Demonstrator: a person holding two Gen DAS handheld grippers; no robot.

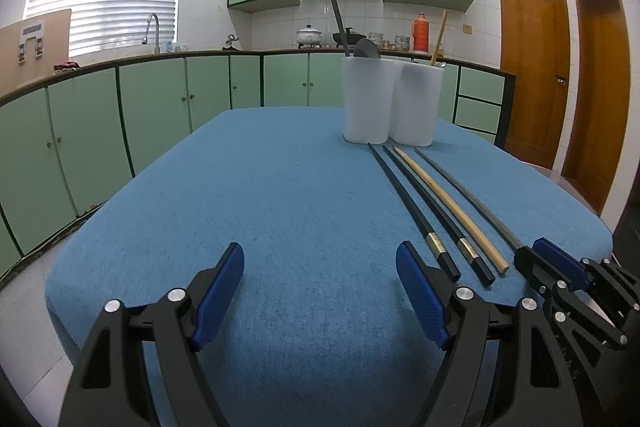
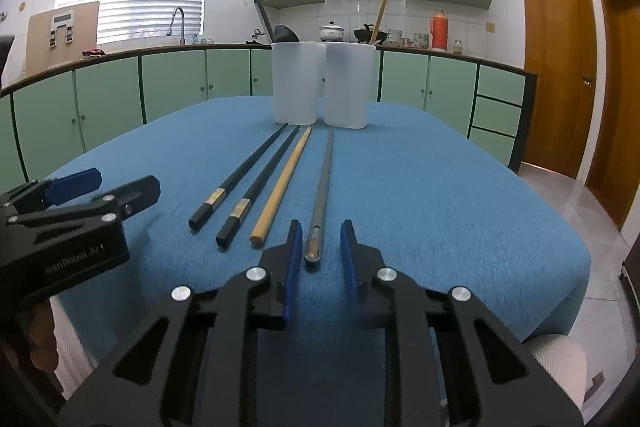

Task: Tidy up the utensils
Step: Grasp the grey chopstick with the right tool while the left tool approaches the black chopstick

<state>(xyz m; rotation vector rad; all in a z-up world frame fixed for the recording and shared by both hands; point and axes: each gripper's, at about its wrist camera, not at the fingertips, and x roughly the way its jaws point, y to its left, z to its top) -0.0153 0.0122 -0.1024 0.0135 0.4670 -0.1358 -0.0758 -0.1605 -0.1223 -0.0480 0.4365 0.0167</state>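
Several chopsticks lie side by side on the blue tablecloth [image 2: 440, 187]: two black ones with gold bands [image 2: 240, 175] [image 2: 268, 179], a wooden one [image 2: 286, 175] and a grey metal one [image 2: 323, 183]. My right gripper [image 2: 320, 231] straddles the near end of the metal chopstick, with its blue pads a little apart from it on both sides. My left gripper [image 1: 320, 259] stands wide open over bare cloth, left of the black chopsticks [image 1: 412, 203]. Behind them stand two white cups [image 2: 296, 83] [image 2: 348, 85], the left with a black ladle [image 2: 264, 13], the right with a wooden stick [image 2: 380, 13].
The table's right edge [image 2: 576, 247] drops to a tiled floor. Green kitchen cabinets [image 2: 180, 83] and a counter with a sink tap [image 2: 178, 23] run behind the table. Wooden doors [image 2: 556, 67] stand at the right. A white sleeve [image 2: 560, 359] shows at the lower right.
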